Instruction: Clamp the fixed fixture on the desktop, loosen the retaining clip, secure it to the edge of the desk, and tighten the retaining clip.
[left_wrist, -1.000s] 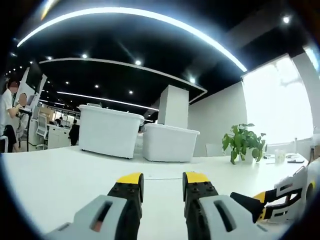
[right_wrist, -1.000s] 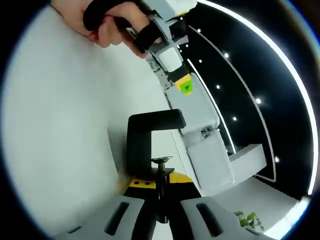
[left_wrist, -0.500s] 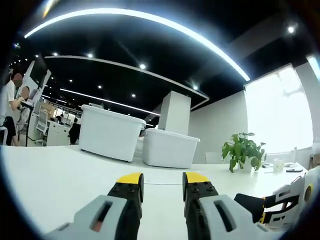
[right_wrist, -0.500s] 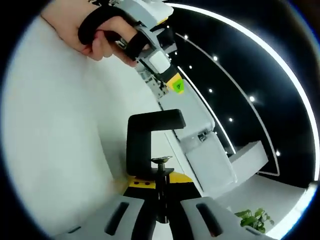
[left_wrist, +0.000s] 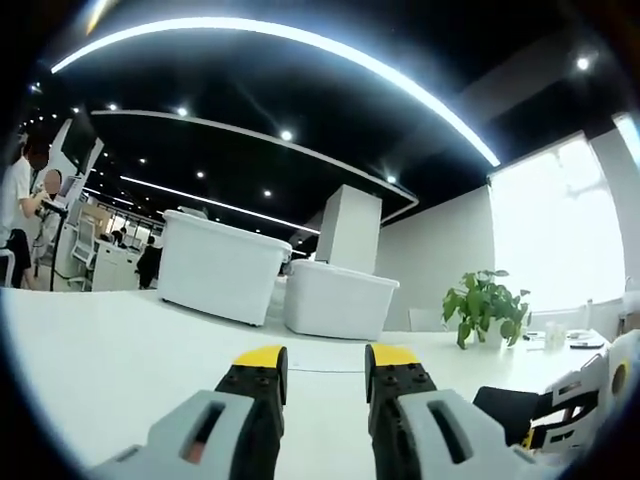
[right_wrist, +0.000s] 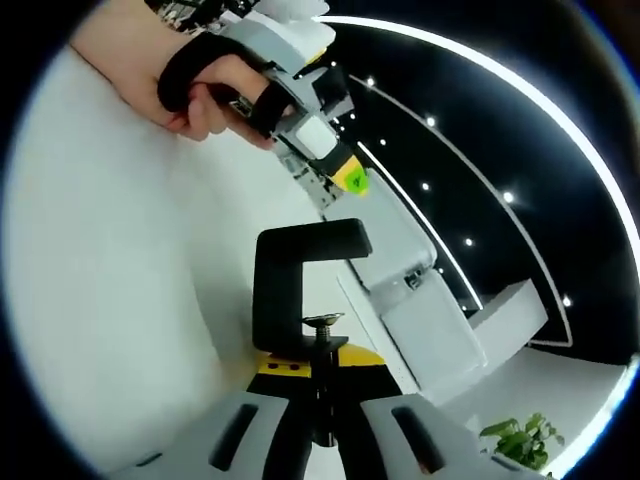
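- In the left gripper view, the left gripper (left_wrist: 320, 370) hovers low over the white desk (left_wrist: 100, 350), its yellow-tipped jaws set narrowly apart with nothing between them.
- At the right of that view, beyond two white bins (left_wrist: 215, 265) and a potted plant (left_wrist: 485, 300), the right gripper (left_wrist: 575, 405) pokes in with something black at its front, too cut off by the rim to identify.
- In the right gripper view, that gripper is clamped on the black C-shaped clamp (right_wrist: 295, 285), which stands lifted off the desk, its screw (right_wrist: 320, 345) running down between the jaws.
- The screw's lower end and knob are hidden there, so how far it is loosened cannot be judged.
- Likely trouble: the grip sits low near the screw, so the clamp could twist or slip when pushed onto the edge.
- No desk edge is clearly visible; a misjudged approach could knock the clamp against the top.
- A hand (right_wrist: 185, 85) holds the left gripper close above the clamp; a collision looks possible.
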